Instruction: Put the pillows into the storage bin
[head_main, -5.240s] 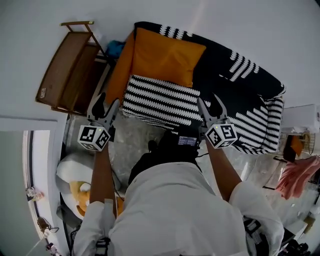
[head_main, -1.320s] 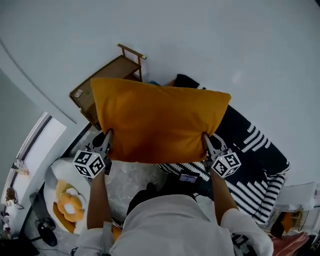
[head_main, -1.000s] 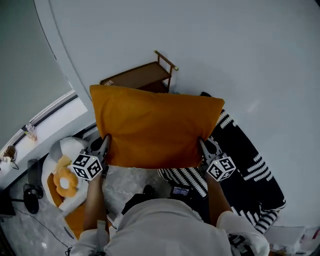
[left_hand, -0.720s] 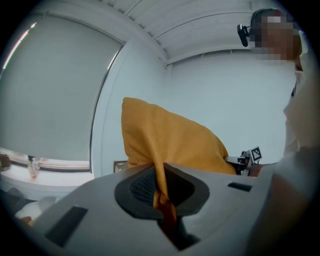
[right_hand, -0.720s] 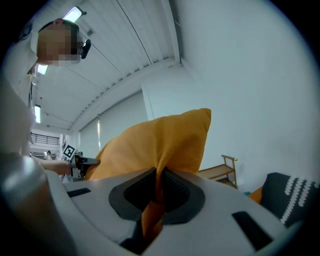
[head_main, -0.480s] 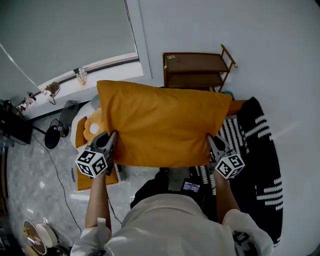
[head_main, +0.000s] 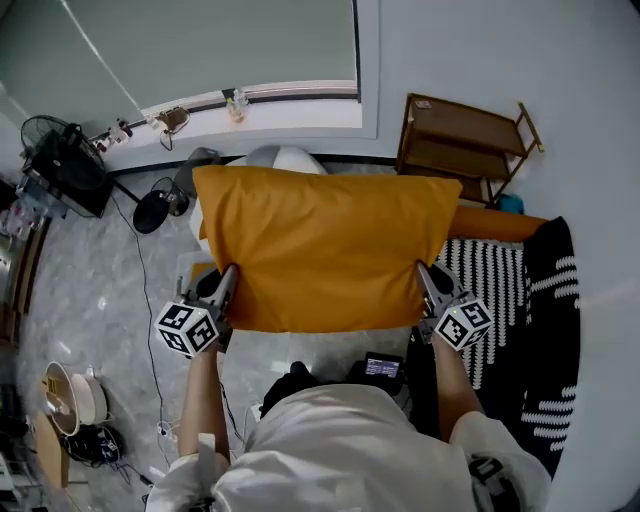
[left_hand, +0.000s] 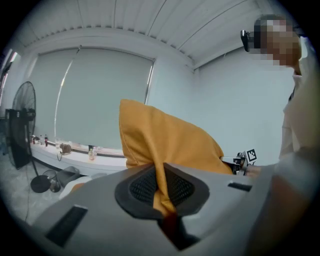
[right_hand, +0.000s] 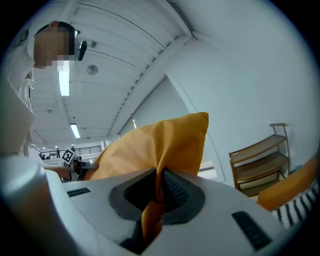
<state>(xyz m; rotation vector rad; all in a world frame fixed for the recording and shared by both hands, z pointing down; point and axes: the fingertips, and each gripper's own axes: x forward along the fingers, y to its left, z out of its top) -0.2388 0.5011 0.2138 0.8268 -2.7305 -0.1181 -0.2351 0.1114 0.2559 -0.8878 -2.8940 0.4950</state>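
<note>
Aloft btwn 2 claws (head_main: 224, 284) (head_main: 427, 282): orange pillow (head_main: 320, 245)

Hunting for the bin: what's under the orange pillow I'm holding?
Only a white rounded object shows past the far edge of the orange pillow, and grey floor at its near edge. The rest is covered.

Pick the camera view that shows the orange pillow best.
The head view: the whole orange pillow shows, stretched between the left tongs and the right tongs. The left gripper view shows only one bunched corner pinched in its tongs; the right gripper view shows the opposite corner, likewise pinched.
</note>
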